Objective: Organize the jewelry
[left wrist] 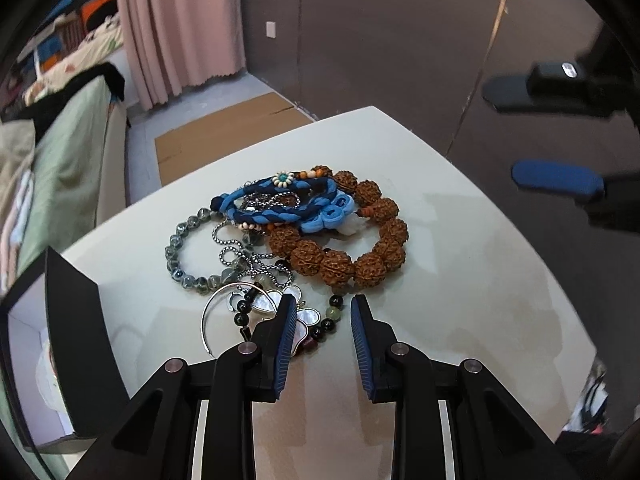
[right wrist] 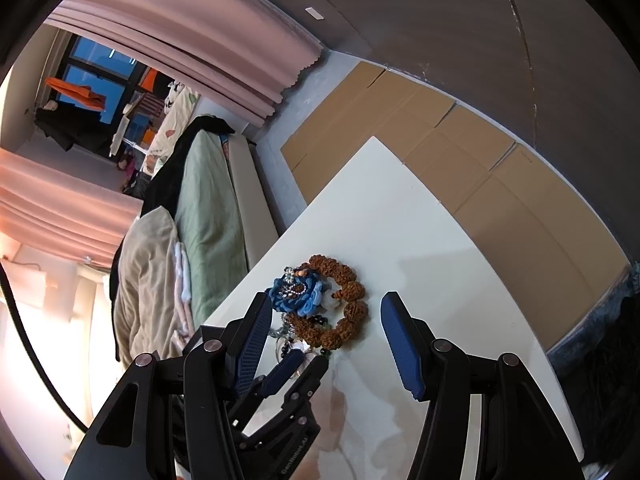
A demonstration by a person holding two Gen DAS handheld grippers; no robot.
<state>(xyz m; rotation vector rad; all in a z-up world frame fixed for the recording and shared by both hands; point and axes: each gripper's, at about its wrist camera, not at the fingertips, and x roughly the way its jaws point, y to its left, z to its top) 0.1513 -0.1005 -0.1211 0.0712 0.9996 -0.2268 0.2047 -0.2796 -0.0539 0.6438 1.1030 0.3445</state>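
Left wrist view shows our left gripper (left wrist: 322,308) low over the near edge of the jewelry pile (left wrist: 288,232) on the white table (left wrist: 460,280), its jaws apart with only a narrow gap and nothing clamped between them; the left finger overlaps the shell pendant (left wrist: 302,320) and the dark bead strand (left wrist: 330,318) lies just ahead of the gap. We judge the main risk to be tangling: the silver chain (left wrist: 240,258) threads under the blue braided cord (left wrist: 272,202) and beside the brown seed bracelet (left wrist: 340,248), so lifting one piece may drag the others toward the table's near edge. A second risk is a thin grip, since the pendant lies flat and the pads could slide off it or pinch the silver ring (left wrist: 208,312) instead. At far right our right gripper (left wrist: 556,136) hangs above the table, well apart from the pile, jaws about half open and empty. The open dark box (left wrist: 76,340) sits at left, near enough to be knocked
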